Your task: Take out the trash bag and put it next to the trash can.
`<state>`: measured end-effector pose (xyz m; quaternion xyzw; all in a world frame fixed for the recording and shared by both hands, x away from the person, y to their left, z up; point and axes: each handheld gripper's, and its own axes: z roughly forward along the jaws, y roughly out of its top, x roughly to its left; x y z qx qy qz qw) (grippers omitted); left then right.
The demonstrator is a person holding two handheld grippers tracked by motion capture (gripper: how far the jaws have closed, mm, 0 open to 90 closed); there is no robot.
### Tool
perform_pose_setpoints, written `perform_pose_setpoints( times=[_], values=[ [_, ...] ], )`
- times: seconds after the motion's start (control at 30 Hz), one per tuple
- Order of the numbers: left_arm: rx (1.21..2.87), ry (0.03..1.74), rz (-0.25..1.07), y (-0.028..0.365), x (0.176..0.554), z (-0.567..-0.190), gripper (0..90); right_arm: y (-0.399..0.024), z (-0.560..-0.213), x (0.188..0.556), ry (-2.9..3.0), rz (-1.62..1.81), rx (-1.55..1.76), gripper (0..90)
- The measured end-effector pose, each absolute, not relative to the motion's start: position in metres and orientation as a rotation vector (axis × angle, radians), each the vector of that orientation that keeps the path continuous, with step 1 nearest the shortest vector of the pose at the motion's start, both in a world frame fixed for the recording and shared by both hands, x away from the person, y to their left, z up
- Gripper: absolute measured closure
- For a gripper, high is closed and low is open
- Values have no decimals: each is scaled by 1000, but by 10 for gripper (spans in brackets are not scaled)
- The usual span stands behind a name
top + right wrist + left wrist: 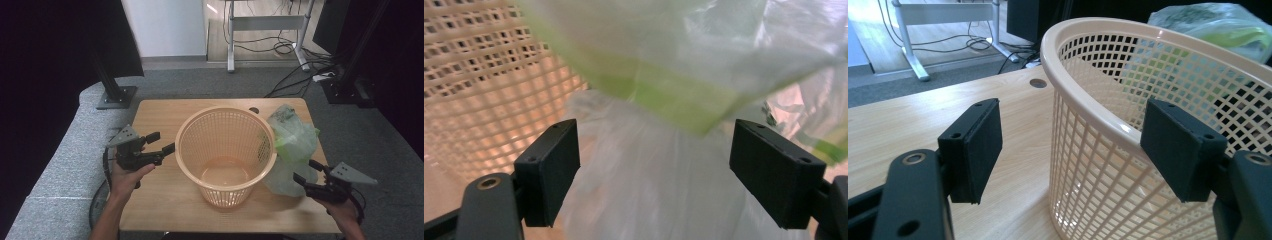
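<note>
High view: left gripper point(161, 141) hovers near the table's point(155, 200) left edge, jaws apart straddling the rim of the basket point(225, 150) at the table's middle. Beside the basket, by the right edge, a plastic bag point(290, 145) slumps; right gripper point(306, 171), jaws apart, faces it.

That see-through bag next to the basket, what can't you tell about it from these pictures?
- What is inside the plastic bag: high view too small, right gripper view blurred.
- Its lower left side: hidden behind the basket in the high view.
- Whether it touches the basket: unclear.
- Its top: cut off by the edge in the left gripper view.
</note>
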<state>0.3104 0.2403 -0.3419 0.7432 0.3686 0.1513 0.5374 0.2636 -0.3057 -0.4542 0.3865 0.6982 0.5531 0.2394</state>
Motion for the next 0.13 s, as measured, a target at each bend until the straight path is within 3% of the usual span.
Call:
perform_pose_setpoints(
  times=[0.13],
  values=[
    [1767,861,372,242,305,-342,245,-310,-459,251,1906,1512,1045,200]
  ],
)
